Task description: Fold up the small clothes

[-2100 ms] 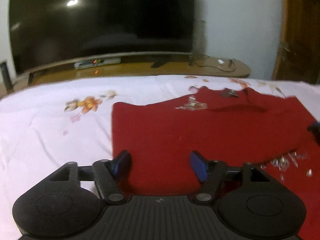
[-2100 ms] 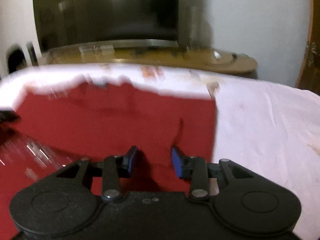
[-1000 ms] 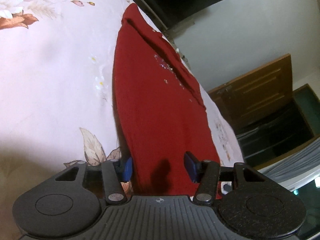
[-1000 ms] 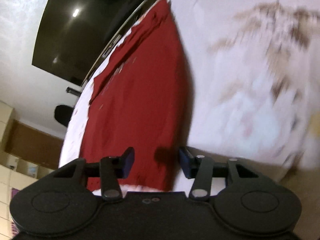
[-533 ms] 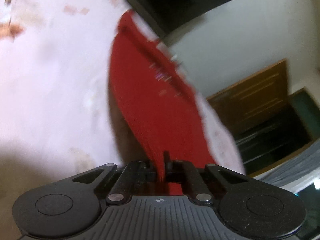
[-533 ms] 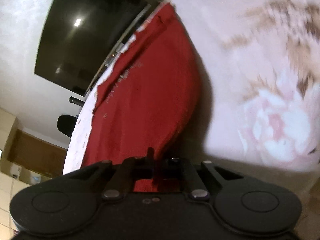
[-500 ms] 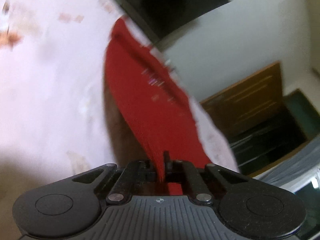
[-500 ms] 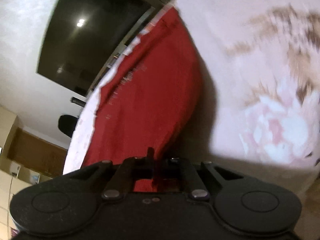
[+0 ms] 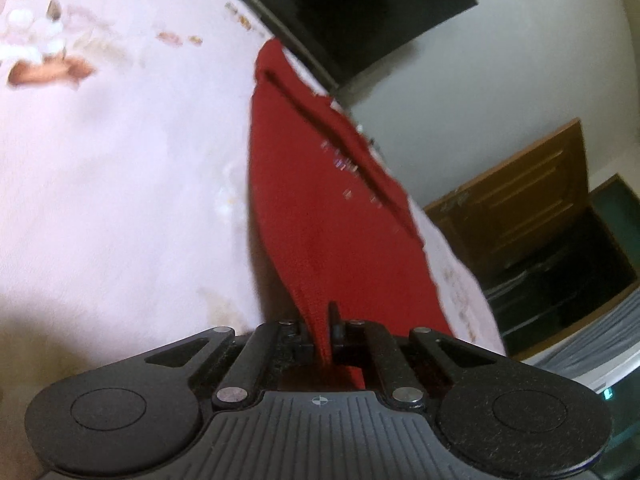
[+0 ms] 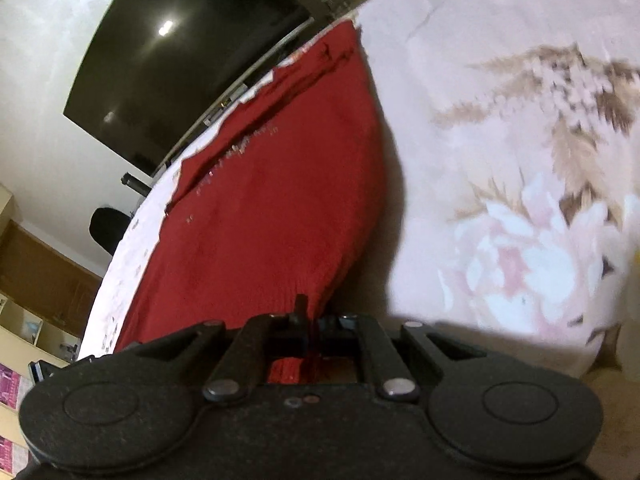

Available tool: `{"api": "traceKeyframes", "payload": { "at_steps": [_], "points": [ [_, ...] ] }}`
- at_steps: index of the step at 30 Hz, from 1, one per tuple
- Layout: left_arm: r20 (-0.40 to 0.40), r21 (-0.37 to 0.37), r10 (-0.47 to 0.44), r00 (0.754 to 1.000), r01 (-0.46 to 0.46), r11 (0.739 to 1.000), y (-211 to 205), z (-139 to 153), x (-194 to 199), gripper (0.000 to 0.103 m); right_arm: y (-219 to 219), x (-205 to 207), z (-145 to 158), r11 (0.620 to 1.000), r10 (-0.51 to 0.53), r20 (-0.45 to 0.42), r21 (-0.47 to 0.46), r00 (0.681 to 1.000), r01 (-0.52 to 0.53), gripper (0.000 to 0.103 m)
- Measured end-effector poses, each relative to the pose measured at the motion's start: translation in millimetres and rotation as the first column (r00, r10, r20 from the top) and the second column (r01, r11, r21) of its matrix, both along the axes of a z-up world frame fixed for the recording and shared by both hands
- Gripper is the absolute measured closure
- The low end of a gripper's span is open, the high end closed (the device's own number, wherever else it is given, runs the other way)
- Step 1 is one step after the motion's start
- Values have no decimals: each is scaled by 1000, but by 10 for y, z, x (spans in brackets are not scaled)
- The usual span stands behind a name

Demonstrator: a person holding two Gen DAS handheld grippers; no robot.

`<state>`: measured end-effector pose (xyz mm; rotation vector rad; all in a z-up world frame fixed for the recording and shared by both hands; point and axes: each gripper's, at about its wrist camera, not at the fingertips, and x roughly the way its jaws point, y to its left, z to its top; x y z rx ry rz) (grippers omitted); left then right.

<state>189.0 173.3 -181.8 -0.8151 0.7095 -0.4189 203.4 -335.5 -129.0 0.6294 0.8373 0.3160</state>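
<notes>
A small red knit top with shiny sequins lies spread on a pale floral bedsheet. My left gripper is shut on the top's near left hem corner, which rises off the sheet into the closed jaws. In the right wrist view the same red top stretches away toward the television. My right gripper is shut on the near right hem corner, the ribbed edge pinched between its fingers. Both views are rolled sideways.
A large dark television stands on a low wooden bench behind the bed. A brown wooden door and a dark glass cabinet are at the right. The flowered sheet extends to the right of the top.
Both grippers stood open astride the hem a second ago; both have since closed on the fabric. The pinched corners now lift slightly off the sheet.
</notes>
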Motion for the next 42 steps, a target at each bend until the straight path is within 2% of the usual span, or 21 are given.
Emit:
{"api": "traceKeyframes", "payload": {
  "at_steps": [7, 14, 19, 25, 30, 31, 32, 34, 36, 37, 38, 40, 41, 42],
  "points": [
    [111, 1, 24, 994, -25, 1000, 53, 474, 440, 100, -43, 272, 472, 999, 18, 145, -41, 989, -12, 98],
    [213, 43, 28, 977, -38, 998, 58, 1092, 1388, 100, -88, 1129, 991, 997, 41, 267, -70, 963, -23, 98],
    [234, 87, 26, 972, -48, 995, -41, 1318, 2196, 100, -192, 1913, 1116, 1000, 20, 292, -22, 956, -14, 98],
    [202, 147, 25, 979, -56, 988, -152, 1238, 3159, 100, -288, 2915, 859, 999, 29, 251, 21, 968, -36, 98],
    [151, 196, 34, 988, -63, 979, -267, 848, 3730, 100, -345, 3528, 430, 998, 24, 193, 54, 981, -35, 97],
    [150, 213, 41, 988, -72, 974, -290, 753, 3749, 100, -341, 3621, 337, 998, 24, 176, 56, 984, -34, 94],
    [148, 214, 70, 987, -101, 972, -288, 647, 3796, 99, -348, 3722, 239, 998, 23, 154, 60, 988, -33, 84],
    [138, 185, 108, 985, -132, 974, -281, 467, 3846, 99, -391, 3864, 68, 998, -25, 117, 52, 993, 19, 76],
    [154, 173, 134, 979, -161, 972, -301, 361, 3813, 86, -458, 3858, -17, 996, -59, 153, 70, 986, 49, 64],
    [168, 172, 146, 975, -175, 969, -313, 352, 3795, 73, -486, 3840, -31, 995, -74, 167, 74, 983, 62, 48],
    [193, 175, 151, 969, -186, 967, -319, 383, 3780, 54, -501, 3833, -31, 995, -92, 182, 63, 979, 82, 35],
    [249, 197, 181, 951, -232, 953, -320, 475, 3729, 30, -528, 3788, -39, 995, -94, 216, 62, 972, 83, 40],
    [265, 193, 181, 947, -236, 952, -304, 515, 3708, 29, -537, 3778, -46, 995, -90, 211, 64, 973, 78, 46],
    [262, 196, 178, 949, -233, 953, -284, 544, 3712, 30, -552, 3781, -58, 995, -86, 206, 71, 975, 73, 48]
  ]
}}
